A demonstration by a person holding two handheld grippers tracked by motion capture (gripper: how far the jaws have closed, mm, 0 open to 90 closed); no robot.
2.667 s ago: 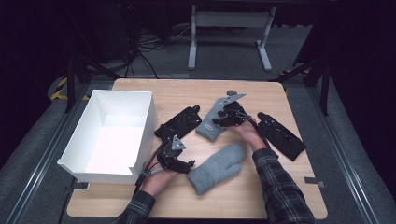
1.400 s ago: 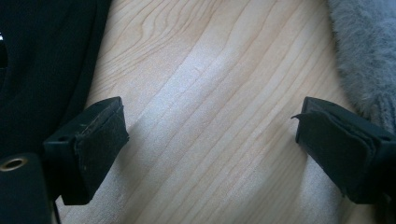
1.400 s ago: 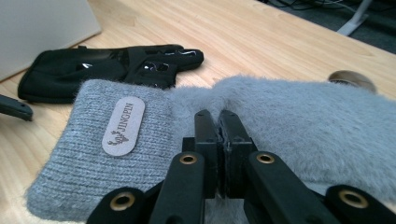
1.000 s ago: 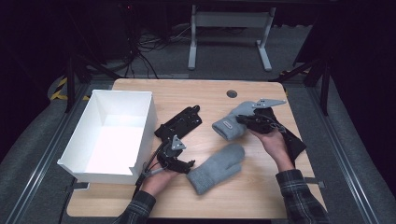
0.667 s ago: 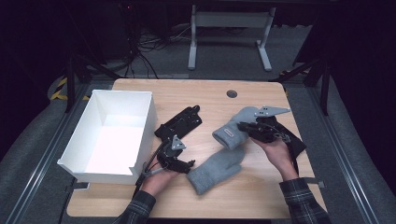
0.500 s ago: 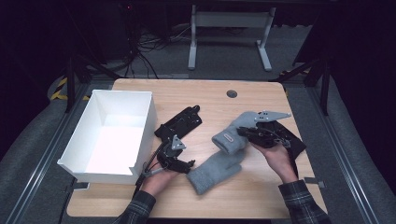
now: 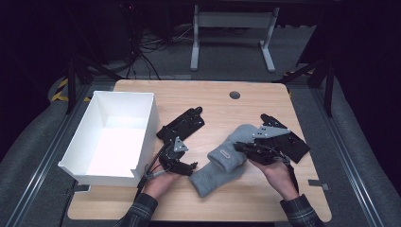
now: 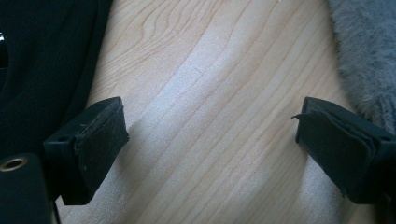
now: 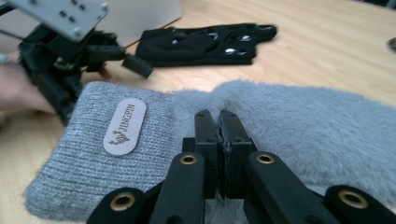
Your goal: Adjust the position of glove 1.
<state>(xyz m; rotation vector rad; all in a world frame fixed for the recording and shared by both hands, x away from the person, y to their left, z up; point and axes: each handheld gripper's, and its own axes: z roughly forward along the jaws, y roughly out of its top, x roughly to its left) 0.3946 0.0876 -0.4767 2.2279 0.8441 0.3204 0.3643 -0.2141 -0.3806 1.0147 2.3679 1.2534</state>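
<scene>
A: Item one, nearest the person: fuzzy grey knitted mitten [image 7: 206, 178] lying flat on the light wooden desk [image 7: 217, 99]. Status?

B: Unmoved since 2.7 s ago. The left gripper [image 7: 182, 164] rests just beside its left edge, fingers [image 8: 91, 140] spread wide and holding nothing; bare desk lies between them, with grey fuzz just touching the far finger.

A: Item two: second fuzzy grey mitten with ribbed cuff and pale oval label [image 7: 231, 149].

B: Changed. It lay farther back on the desk 2.7 s ago; it has since been carried toward the person and now overlaps the upper end of item one. The right gripper [image 7: 241, 147] has it: fingers [image 9: 208, 140] clenched tight on a pinch of the fluffy pile, just past the cuff.

A: Meaning?

B: The grey pair looks gathered, likely for stacking or for moving together. Nothing is in the box yet.

A: Farther items?

B: Black studded glove [image 7: 182, 125] left of centre; another black glove [image 7: 286, 139] under and behind the right hand; open white rectangular box [image 7: 149, 120] at the desk's left, empty.
</scene>
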